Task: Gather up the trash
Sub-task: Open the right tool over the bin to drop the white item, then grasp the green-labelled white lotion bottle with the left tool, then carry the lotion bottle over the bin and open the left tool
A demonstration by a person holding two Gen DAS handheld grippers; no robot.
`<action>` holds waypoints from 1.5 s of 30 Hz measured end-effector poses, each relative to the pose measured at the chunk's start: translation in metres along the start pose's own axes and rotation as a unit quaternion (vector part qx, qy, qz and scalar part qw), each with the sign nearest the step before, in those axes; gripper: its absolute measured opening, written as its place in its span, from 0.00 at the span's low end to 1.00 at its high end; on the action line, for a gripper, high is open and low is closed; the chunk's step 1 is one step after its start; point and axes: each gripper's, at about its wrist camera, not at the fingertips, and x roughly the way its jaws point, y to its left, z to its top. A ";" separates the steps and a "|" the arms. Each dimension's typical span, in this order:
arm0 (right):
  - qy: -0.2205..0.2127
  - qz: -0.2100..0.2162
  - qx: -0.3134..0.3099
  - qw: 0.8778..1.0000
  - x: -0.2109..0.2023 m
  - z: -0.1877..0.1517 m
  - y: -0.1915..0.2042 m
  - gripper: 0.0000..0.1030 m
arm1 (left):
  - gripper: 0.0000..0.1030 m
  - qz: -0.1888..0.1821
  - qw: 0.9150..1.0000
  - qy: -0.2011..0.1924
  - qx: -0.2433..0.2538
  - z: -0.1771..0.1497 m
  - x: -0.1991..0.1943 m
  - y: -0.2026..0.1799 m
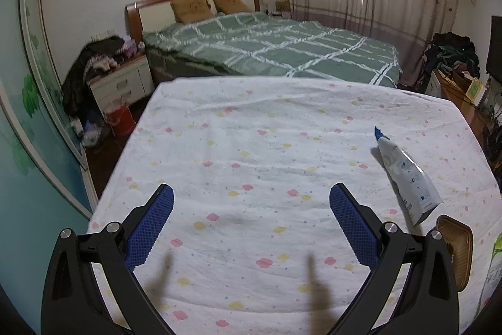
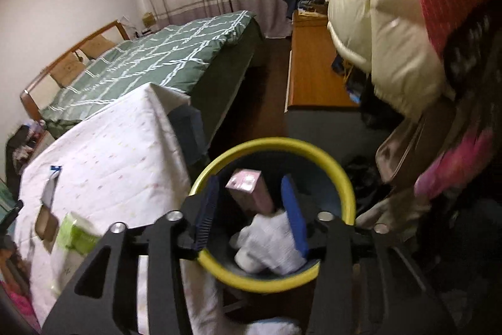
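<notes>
Tablecloth (image 1: pixel 251 146) dotted with small flowers fills the left wrist view, and the left gripper (image 1: pixel 251 197) hovers over it with its blue pads (image 1: pixel 150 225) spread wide, holding nothing, probably parked while the other hand works. To its right lie a white pouch (image 1: pixel 404 178) with a blue torn top and, just nearer, a brown tray (image 1: pixel 458 253), both apparently trash left to collect. From the right wrist view, the right gripper (image 2: pixel 251 206) hangs directly over the yellow-rimmed bin (image 2: pixel 342 175) beside the table, jaws parted, with a pink box (image 2: pixel 251 190) between them and seemingly free of both pads, so I judge it released to fall. White crumpled tissue (image 2: pixel 269 244) already sits inside the bin. A green packet (image 2: pixel 75 234) waits near the table's edge.
</notes>
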 end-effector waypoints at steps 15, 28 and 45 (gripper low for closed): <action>0.028 0.020 0.017 0.999 0.002 -0.035 -0.001 0.47 | 0.95 -0.211 0.970 -0.047 0.112 -0.015 -0.114 -0.100; 0.029 0.032 0.012 0.999 -0.003 -0.044 -0.006 0.47 | 0.95 -0.282 0.920 0.078 0.262 -0.043 -0.133 -0.251; 0.035 0.040 0.029 0.998 0.002 -0.051 -0.028 0.47 | 0.60 -0.261 0.893 0.145 0.338 -0.065 -0.096 -0.298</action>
